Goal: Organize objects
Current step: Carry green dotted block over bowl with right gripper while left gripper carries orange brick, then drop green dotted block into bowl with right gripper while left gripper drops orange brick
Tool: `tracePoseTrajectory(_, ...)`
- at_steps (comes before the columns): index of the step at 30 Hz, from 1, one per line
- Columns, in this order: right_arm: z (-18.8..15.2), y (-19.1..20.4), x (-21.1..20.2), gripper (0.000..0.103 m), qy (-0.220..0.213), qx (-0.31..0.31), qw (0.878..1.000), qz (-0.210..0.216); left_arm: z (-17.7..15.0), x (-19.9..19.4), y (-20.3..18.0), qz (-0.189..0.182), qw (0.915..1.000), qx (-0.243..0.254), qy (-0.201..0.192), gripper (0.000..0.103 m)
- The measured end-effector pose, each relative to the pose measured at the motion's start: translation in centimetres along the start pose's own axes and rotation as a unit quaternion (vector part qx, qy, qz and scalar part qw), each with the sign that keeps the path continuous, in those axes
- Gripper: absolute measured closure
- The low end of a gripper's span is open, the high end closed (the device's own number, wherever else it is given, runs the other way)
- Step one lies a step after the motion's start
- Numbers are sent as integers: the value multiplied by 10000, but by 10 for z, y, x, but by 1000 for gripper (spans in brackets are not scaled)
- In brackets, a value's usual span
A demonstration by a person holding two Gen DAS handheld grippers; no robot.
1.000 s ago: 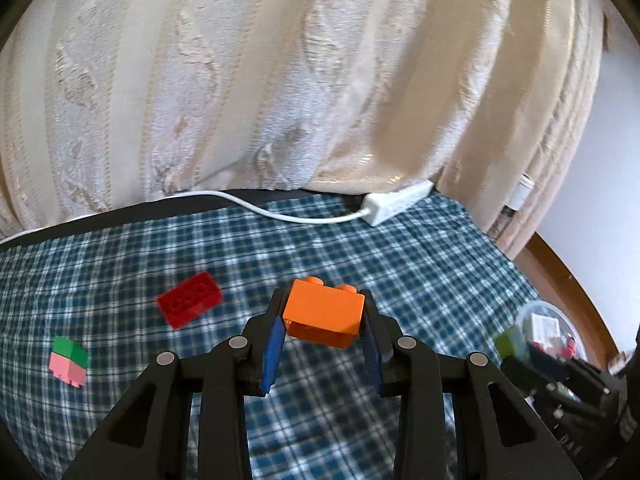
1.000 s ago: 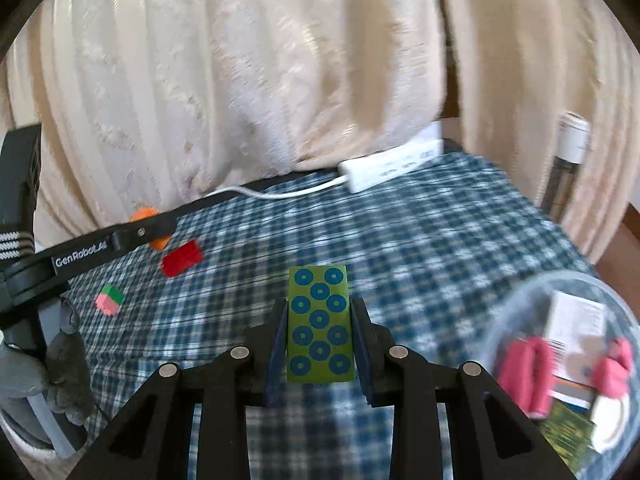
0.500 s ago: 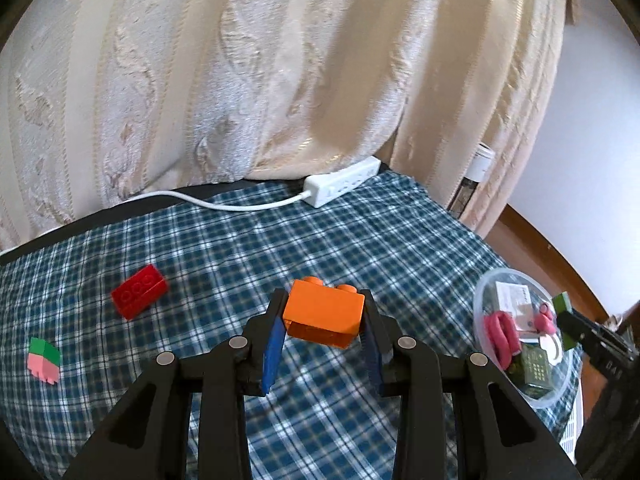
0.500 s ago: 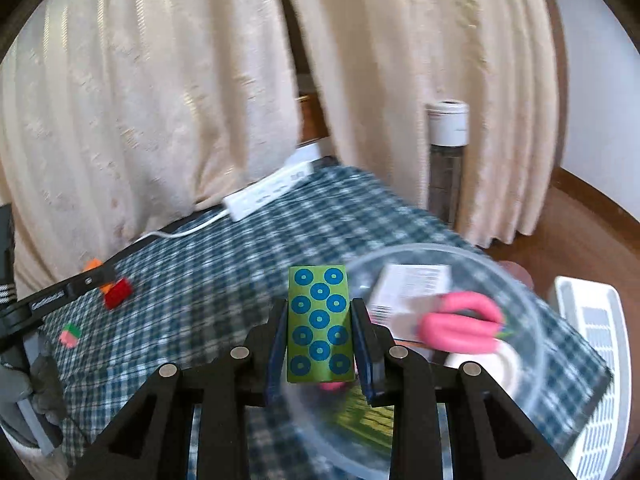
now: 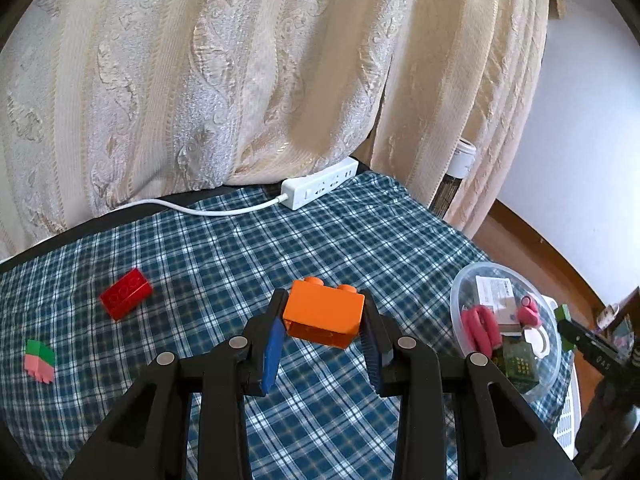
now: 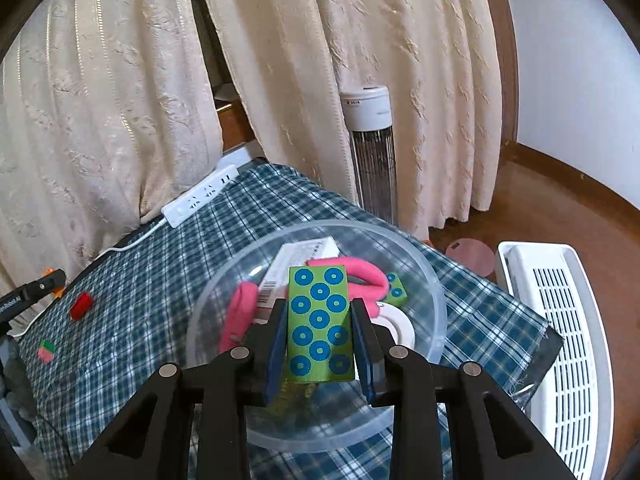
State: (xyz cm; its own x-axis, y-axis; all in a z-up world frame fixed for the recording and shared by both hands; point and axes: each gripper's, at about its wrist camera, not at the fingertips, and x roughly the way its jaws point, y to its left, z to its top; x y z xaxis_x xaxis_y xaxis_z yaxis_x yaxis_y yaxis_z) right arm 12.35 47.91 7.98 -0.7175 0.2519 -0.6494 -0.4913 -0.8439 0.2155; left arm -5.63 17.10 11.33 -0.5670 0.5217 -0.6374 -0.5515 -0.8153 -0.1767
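A: Orange brick (image 5: 323,314) sits clamped between the blue pads of the left gripper (image 5: 322,334), studs on the far side, lifted off the checked cloth (image 5: 248,264).

B: And the right gripper (image 6: 320,342)?

A: Closed tight on a green block (image 6: 320,328) with blue rings. It hangs over the near part of the clear bowl (image 6: 434,280), above the rim, not touching what lies inside.

B: Bowl contents?

A: Pink curved pieces (image 6: 240,312), a white card with a barcode (image 6: 296,260), a roll of white tape (image 6: 394,322), another green ringed block (image 6: 394,290) at the far right side.

B: Where is the bowl?

A: Right end of the cloth, near the table edge. A white slatted basket (image 6: 560,320) lies just beyond it, further right.

B: Loose pieces?

A: Red brick (image 5: 126,294) at far left, and a pink-and-green piece (image 5: 39,360) nearer, at the left edge; both well apart from the bowl. White power strip (image 5: 320,188) along the far edge, under the cream curtain (image 5: 240,80).
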Motion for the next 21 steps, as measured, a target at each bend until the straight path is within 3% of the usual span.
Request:
tracePoseTrajectory(10,-12,-14,7,71,153,-3,9999,79,2,5,-21,28,10000,71,64,67)
tracePoseTrajectory(18,-18,-16,13,70,272,-90,9987,423,6,14,-56,-44,9995,281,118,67)
tracePoseTrajectory(21,-17,-19,11,58,224,-62,9982,553,8,18,-66,-62,9993,335,134,67)
